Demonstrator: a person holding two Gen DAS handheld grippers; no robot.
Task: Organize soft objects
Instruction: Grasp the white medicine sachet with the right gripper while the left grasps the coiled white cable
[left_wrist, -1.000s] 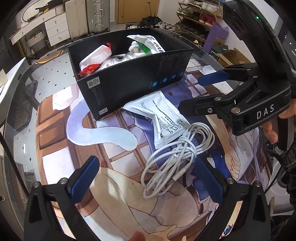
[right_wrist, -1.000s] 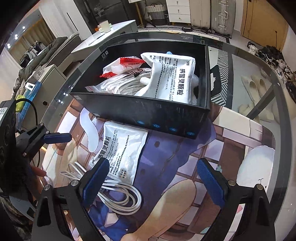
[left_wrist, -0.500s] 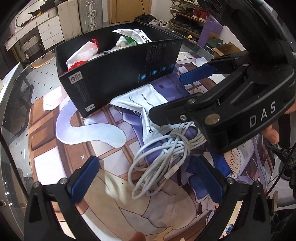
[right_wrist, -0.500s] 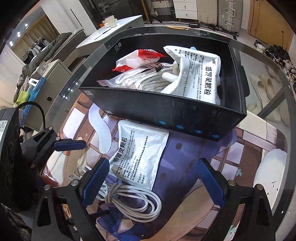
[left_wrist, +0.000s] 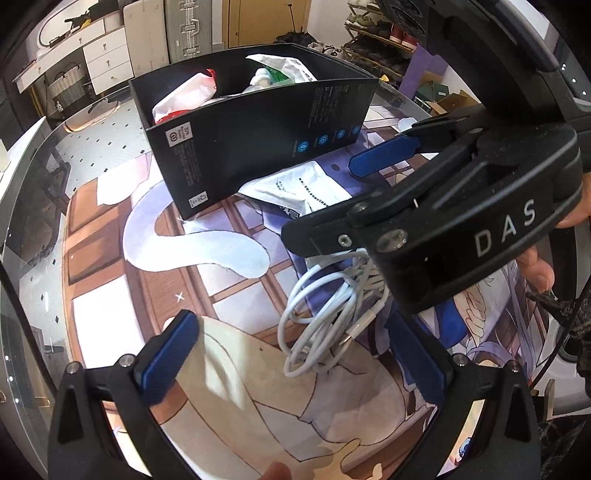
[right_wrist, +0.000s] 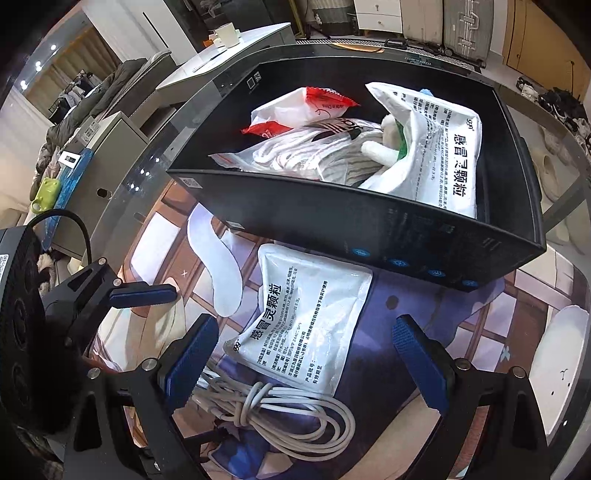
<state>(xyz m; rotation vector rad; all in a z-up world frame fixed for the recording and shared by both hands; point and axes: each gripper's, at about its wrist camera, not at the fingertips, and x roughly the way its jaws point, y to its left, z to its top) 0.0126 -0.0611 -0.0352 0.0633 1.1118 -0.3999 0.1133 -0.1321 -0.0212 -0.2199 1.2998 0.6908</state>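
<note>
Hovering over the white packet (right_wrist: 301, 325) and coiled cable (right_wrist: 273, 417), the right gripper (right_wrist: 306, 362) has its fingers spread apart, grasping nothing. Left gripper (left_wrist: 291, 362) also released, near the cable (left_wrist: 328, 310). Packet lies flat on the worktop (right_wrist: 443, 325), just near the black box (right_wrist: 369, 229) holding more packets.

Right gripper (left_wrist: 369, 192) body: white letters "DAS";
Flat white sachet (right_wrist: 303, 325) on the mat: "感冒灵颗粒" down its left side, "999" at one corner; the small print cannot be read;
Upright white sachet (right_wrist: 443, 155) in the black box (right_wrist: 332, 221): "感冒灵颗粒";
Box wall: labels too small to read.
</note>
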